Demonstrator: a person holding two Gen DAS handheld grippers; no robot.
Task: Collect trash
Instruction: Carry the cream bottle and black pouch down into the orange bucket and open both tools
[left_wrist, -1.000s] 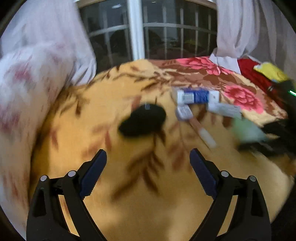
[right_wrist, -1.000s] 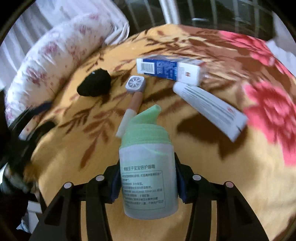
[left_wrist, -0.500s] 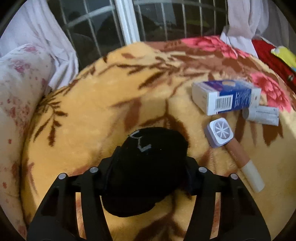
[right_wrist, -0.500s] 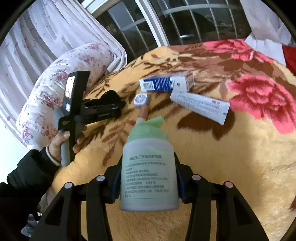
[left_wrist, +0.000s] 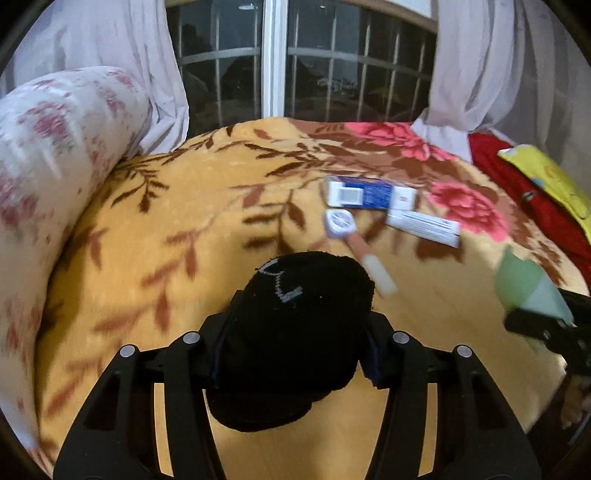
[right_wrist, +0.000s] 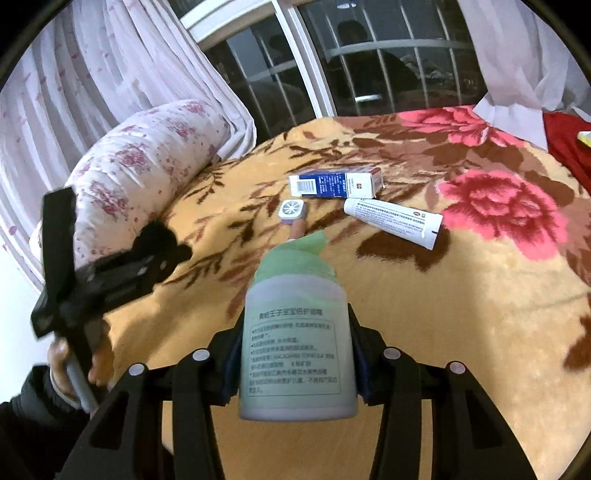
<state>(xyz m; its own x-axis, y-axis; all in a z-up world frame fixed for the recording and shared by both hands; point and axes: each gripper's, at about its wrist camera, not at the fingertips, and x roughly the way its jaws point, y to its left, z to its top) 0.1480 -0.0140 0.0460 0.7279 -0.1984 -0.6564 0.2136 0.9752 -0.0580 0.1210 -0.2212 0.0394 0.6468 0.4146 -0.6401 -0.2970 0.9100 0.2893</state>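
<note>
Left wrist view: left gripper (left_wrist: 293, 347) clamps a soft black sock (left_wrist: 291, 339) above the blanket's (left_wrist: 155, 236) near edge — it could slip free. Right gripper (right_wrist: 295, 365) squeezes a green-capped bottle (right_wrist: 297, 339); its smooth plastic might slide.

A yellow blanket (right_wrist: 461, 314) with brown leaves and big pink flowers covers the bed. On its left side lies a white bolster (right_wrist: 147, 177) sprinkled with small pink blossoms, resting against the blanket's edge. Behind, a dark barred window (left_wrist: 325, 70) (night outside, by the look of it) sits between pale sheer curtains (right_wrist: 122, 70). At far right there's red cloth (left_wrist: 524, 195) with something yellow (left_wrist: 546, 173) on top.
</note>
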